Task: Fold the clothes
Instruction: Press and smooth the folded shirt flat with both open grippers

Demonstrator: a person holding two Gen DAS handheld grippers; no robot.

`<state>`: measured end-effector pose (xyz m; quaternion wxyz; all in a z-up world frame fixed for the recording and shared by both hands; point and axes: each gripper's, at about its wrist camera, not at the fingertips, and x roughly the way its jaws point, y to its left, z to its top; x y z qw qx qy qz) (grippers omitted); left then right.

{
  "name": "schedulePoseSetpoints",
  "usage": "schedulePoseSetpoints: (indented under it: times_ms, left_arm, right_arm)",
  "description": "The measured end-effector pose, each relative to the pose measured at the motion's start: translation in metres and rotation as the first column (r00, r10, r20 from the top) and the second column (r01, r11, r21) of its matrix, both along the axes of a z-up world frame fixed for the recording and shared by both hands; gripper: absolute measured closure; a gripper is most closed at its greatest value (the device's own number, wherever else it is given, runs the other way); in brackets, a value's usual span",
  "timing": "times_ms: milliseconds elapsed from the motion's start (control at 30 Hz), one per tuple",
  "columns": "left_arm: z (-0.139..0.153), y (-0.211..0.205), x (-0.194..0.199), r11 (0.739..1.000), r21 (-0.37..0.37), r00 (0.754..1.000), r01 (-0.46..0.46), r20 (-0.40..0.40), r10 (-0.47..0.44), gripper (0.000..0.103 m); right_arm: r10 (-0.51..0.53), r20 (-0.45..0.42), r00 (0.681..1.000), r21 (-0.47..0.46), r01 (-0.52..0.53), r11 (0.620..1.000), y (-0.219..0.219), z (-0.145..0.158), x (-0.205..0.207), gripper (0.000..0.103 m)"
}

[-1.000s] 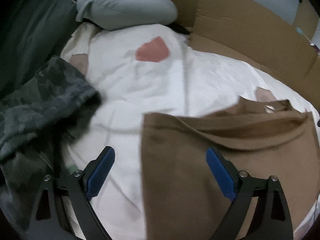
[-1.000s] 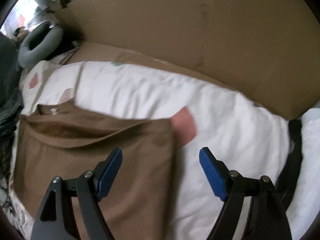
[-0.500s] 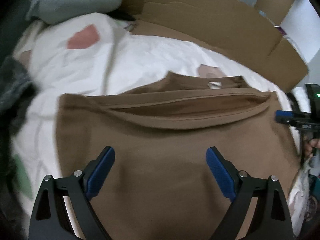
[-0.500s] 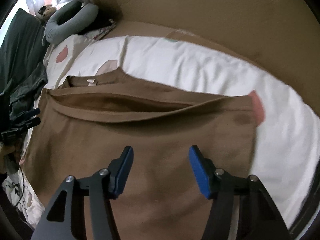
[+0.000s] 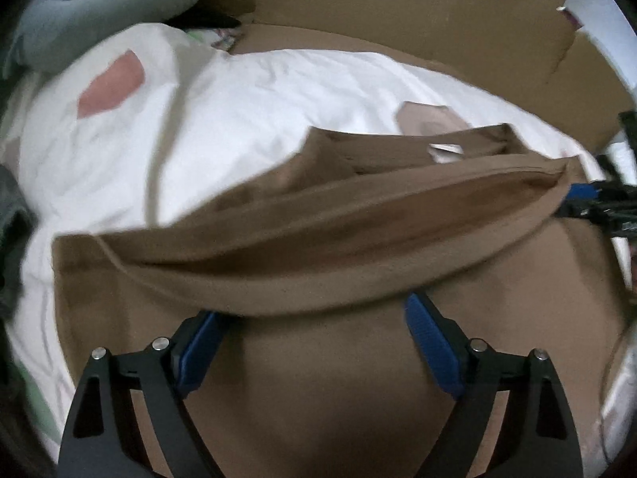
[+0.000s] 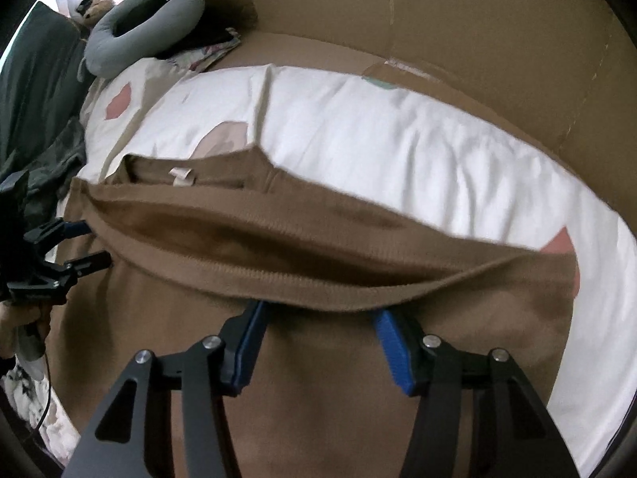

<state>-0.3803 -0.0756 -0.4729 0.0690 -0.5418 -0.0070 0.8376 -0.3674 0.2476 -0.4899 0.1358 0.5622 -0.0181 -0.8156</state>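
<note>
As seen along the fingers, left gripper (image 5: 314, 306): jaws wide apart, clamping nothing visible, tips hidden under a raised band of cloth.
Right gripper (image 6: 320, 310): jaws also apart, narrower, tips under the same band.
Band (image 5: 338, 239): hem part of the brown shirt (image 5: 318, 390), turned up toward the collar (image 5: 398, 147), sagging in the middle.
Place: spread flat on the white sheet (image 5: 258, 91), between grippers and cardboard wall (image 5: 398, 8).
Step, by judgement: folding the lower part over the chest.
To do well: keep both ends level, band parallel to the shoulders, no wrinkle trapped below.
Pointing: collar away, toward the cardboard.
Long axis: collar to hem by cut; as folded, wider across.
</note>
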Motion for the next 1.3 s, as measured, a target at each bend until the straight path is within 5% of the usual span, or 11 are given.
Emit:
schedulePoseSetpoints:
  times_ms: [433,767,1167,1300]
  left_arm:
    - [0.012,-0.014,-0.026,0.998,0.018,0.997,-0.052,-0.049,0.053,0.014]
    - [0.048,-0.072,0.003,0.985,-0.009,0.975,-0.175,-0.139,0.172,0.014]
    - [0.045,-0.129,0.024,0.958,-0.009,0.946,-0.285,-0.164,0.280,0.014]
    - [0.039,-0.135,0.023,0.958,0.014,0.945,-0.285,-0.165,0.284,0.038]
  right_arm:
    - [-0.028,-0.043,0.999,0.029,0.029,0.999,0.004,0.013,-0.024,0.051]
    - [-0.125,-0.080,0.989,0.018,0.126,0.992,0.073,0.034,-0.011,0.051]
    - [-0.188,-0.066,0.980,0.049,0.191,0.980,0.126,0.023,-0.003,0.062]
    - [-0.183,-0.064,0.981,0.040,0.186,0.982,0.127,0.020,-0.006,0.064]
